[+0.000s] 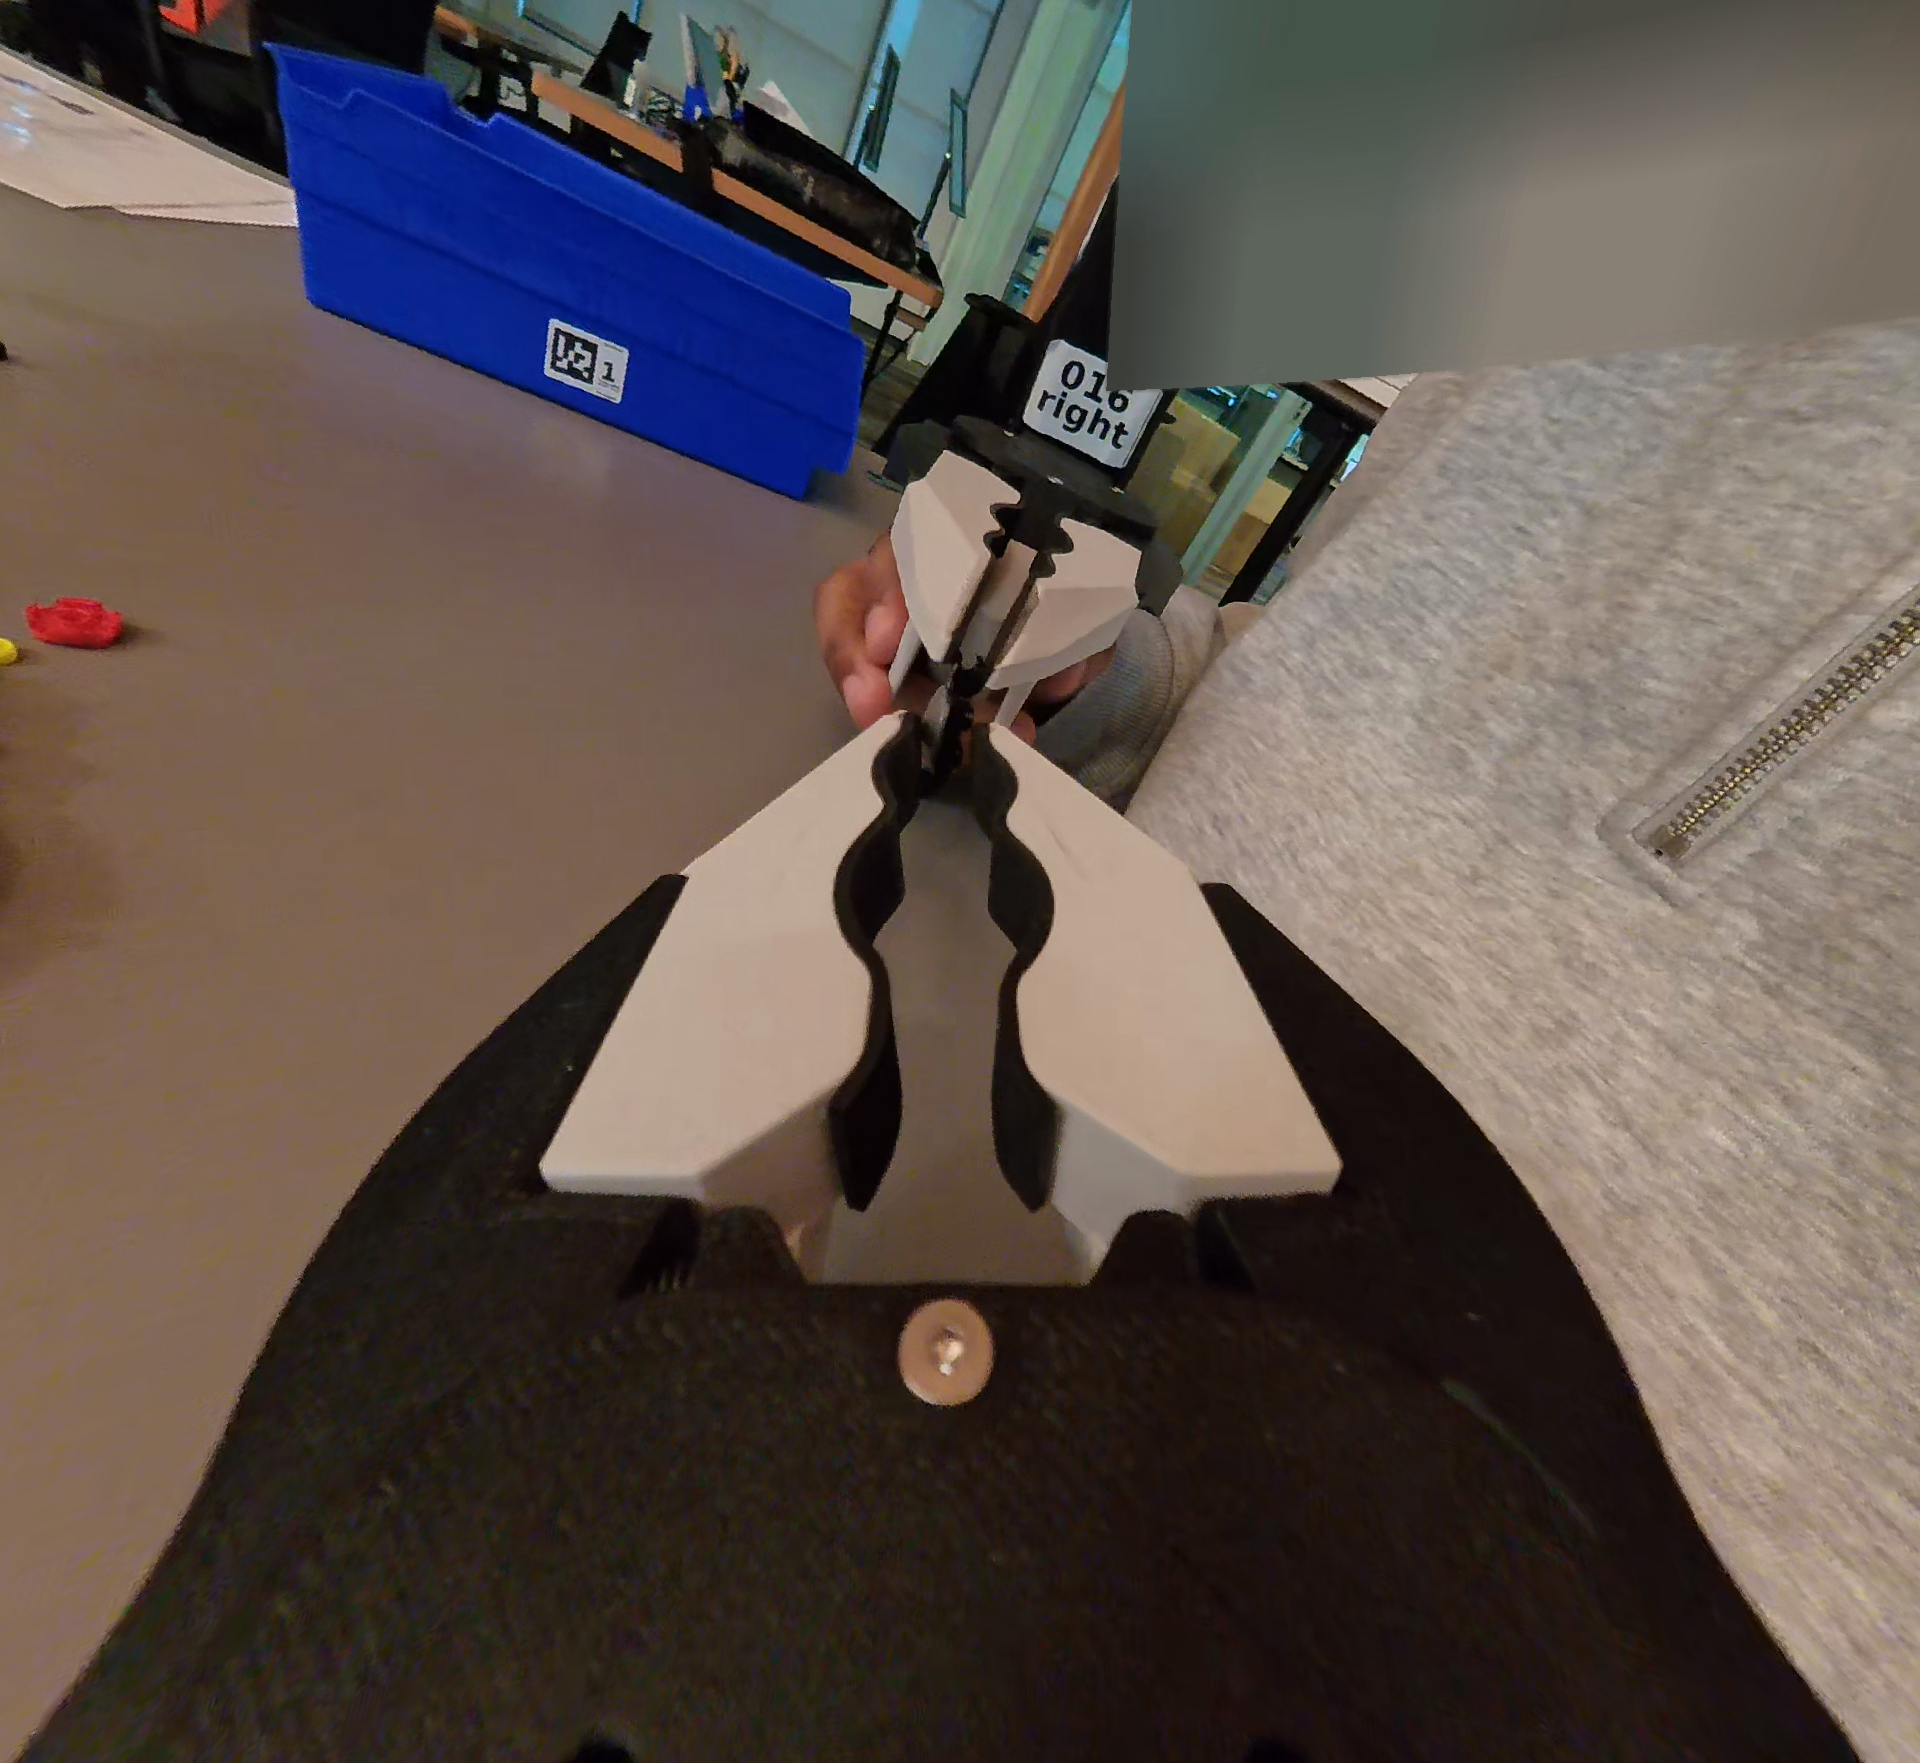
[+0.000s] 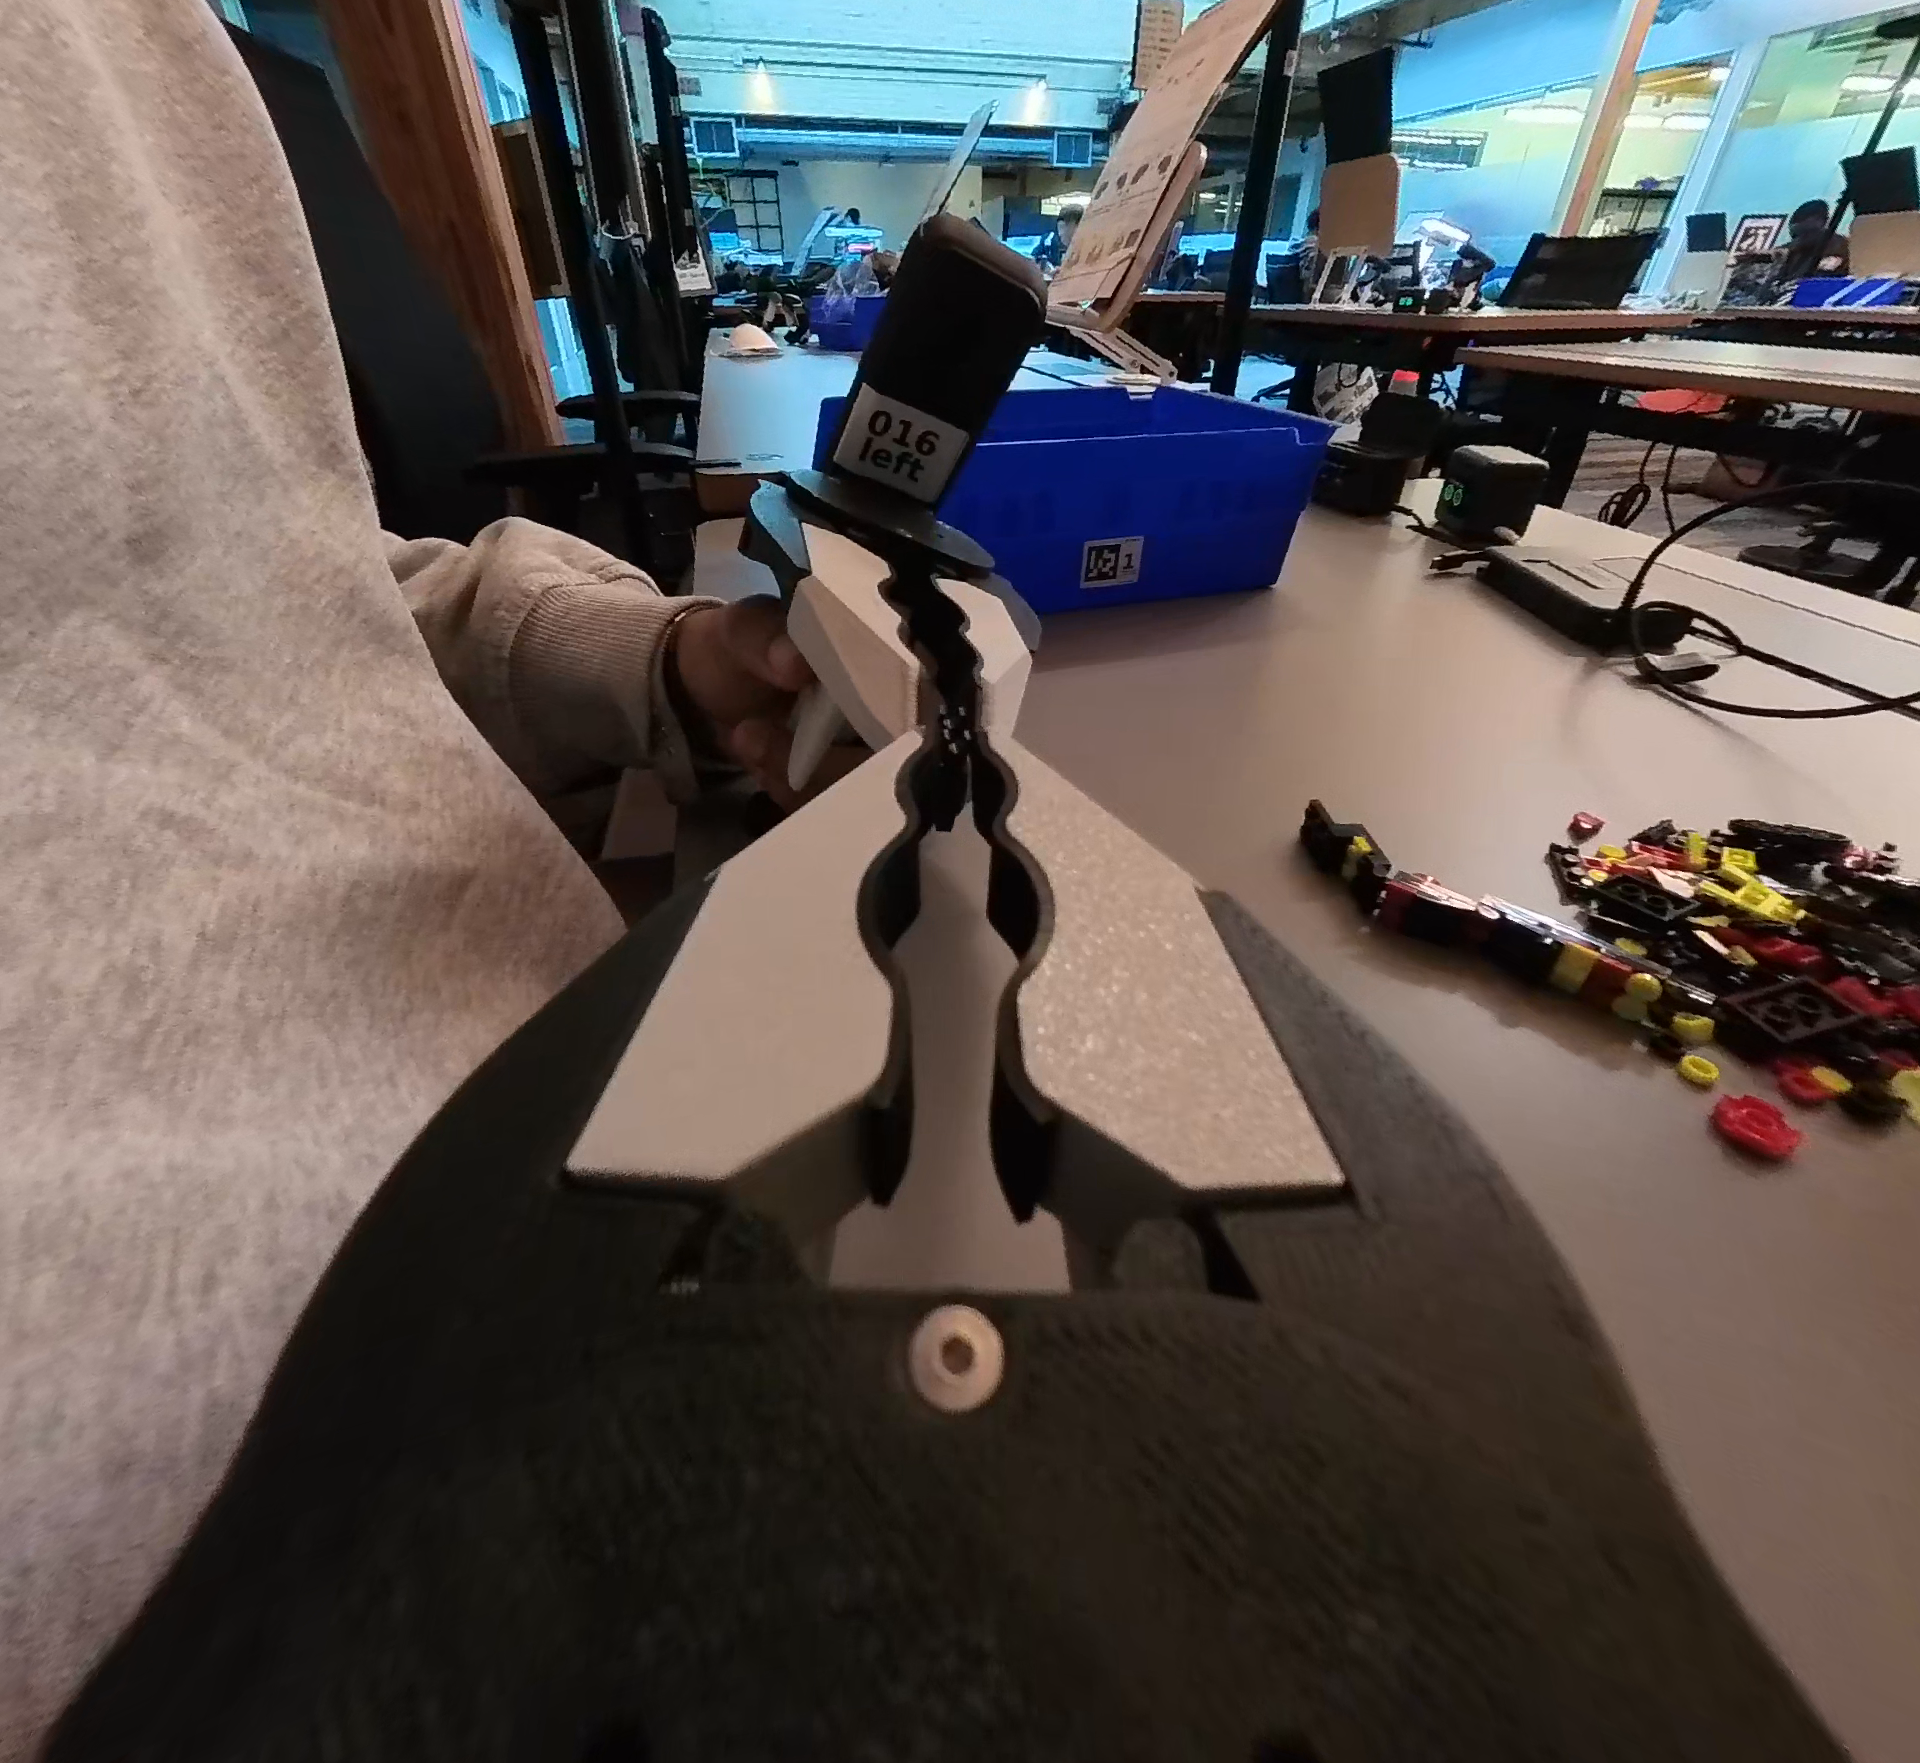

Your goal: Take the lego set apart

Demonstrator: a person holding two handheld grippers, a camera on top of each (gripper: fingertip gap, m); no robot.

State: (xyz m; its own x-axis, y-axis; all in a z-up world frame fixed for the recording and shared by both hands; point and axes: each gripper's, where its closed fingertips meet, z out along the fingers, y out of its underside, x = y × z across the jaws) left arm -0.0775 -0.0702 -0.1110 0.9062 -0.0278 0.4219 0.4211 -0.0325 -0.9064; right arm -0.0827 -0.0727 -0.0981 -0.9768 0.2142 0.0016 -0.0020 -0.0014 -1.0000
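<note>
Both tools meet tip to tip above the worktop (image 2: 1351, 757), left tool (image 1: 940, 757) and right tool (image 2: 951, 778) each pinching one small black lego piece (image 2: 951, 726); loose bricks (image 2: 1704, 934) lie well apart.

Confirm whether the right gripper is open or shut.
Shut: the right gripper pinches a black lego piece that the left gripper also grips.

White-fingered black claw (image 1: 943, 757); grey zipped sweatshirt (image 1: 1558, 882).
</note>
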